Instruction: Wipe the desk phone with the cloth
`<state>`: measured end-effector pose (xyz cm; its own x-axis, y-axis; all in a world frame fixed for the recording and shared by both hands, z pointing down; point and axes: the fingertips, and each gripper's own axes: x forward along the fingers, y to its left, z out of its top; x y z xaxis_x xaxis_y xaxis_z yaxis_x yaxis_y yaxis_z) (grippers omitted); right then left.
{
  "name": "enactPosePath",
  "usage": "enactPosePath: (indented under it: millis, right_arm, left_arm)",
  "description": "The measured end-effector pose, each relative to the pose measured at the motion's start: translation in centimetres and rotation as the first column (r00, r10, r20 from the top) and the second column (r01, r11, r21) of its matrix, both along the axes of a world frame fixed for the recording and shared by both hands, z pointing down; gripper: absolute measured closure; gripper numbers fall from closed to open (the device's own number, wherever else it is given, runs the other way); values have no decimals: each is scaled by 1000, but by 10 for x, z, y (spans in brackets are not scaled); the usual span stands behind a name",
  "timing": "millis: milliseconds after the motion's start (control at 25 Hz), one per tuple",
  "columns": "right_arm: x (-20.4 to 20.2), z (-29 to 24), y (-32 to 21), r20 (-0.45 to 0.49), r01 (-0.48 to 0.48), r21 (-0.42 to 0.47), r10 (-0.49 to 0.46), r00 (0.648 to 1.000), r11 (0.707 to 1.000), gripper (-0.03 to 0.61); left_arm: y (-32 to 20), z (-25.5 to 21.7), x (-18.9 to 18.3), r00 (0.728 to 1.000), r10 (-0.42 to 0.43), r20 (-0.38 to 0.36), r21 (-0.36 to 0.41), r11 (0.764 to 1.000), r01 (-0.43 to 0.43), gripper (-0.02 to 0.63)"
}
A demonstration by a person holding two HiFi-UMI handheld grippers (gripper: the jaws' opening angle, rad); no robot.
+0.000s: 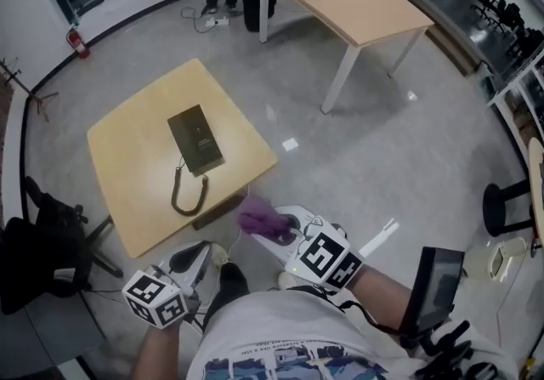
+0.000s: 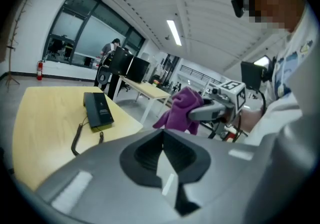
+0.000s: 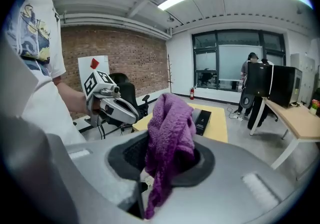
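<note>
I was looking down on a pale wooden table [image 1: 127, 144] standing on a glossy grey floor [image 1: 280, 98]. The desk phone [image 1: 195, 139], a flat black unit, lay near the middle of the tabletop, and its coiled cord [image 1: 182, 194] looped toward the near edge. A dark office chair [image 1: 47, 238] sat just off the table's left corner. Further back stood a longer desk [image 1: 365, 8] on white legs, and a red fire extinguisher [image 1: 78, 42] rested against the far wall by the windows. The right gripper view showed a brick wall and strip lights overhead.

Both tools hung close to the person's body, off the near corner of the table and well apart from the phone. The left gripper [image 2: 161, 140] had its jaws pressed together with nothing between them. The right gripper [image 1: 274, 230] was pinching the purple cloth [image 3: 172, 128], which stood bunched above the jaws and trailed down in front of them. The cloth touched neither the phone nor the table.
</note>
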<state>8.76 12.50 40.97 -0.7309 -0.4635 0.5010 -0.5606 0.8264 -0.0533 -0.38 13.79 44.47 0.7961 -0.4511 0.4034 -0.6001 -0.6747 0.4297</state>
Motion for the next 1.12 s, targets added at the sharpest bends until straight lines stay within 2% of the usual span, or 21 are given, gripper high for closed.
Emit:
enactPosePath:
  millis: [160, 280, 440, 600, 840, 960, 1120]
  right_arm:
    - [29, -2, 49, 45, 23, -24, -22, 999, 999, 472]
    - [43, 10, 83, 42, 52, -47, -50, 998, 998, 472]
    - [51, 17, 113, 32, 64, -53, -63, 998, 997, 472]
    - [48, 8, 131, 11, 52, -18, -52, 999, 998, 473]
    - [13, -6, 156, -6, 12, 19, -12, 1000, 1000, 474]
    - [-19, -7, 171, -22, 16, 40, -15, 1000, 999, 474]
    - [-50, -10, 192, -37, 15, 52, -13, 999, 999, 474]
  left_arm:
    - [44, -15, 35, 997, -73, -18, -7, 997, 73, 609]
    - [82, -10, 47, 998, -56, 17, -28, 998, 57, 609]
    - [118, -2, 38, 997, -65, 46, -51, 996, 67, 609]
    - [131, -4, 29, 997, -49, 54, -21, 999, 51, 607]
    - [154, -28, 12, 1000, 15, -5, 27, 1000, -14, 607]
    - [173, -32, -16, 999, 1, -46, 26, 1000, 0, 607]
    - [196, -26, -49, 999, 14, -34, 15, 1000, -13, 607]
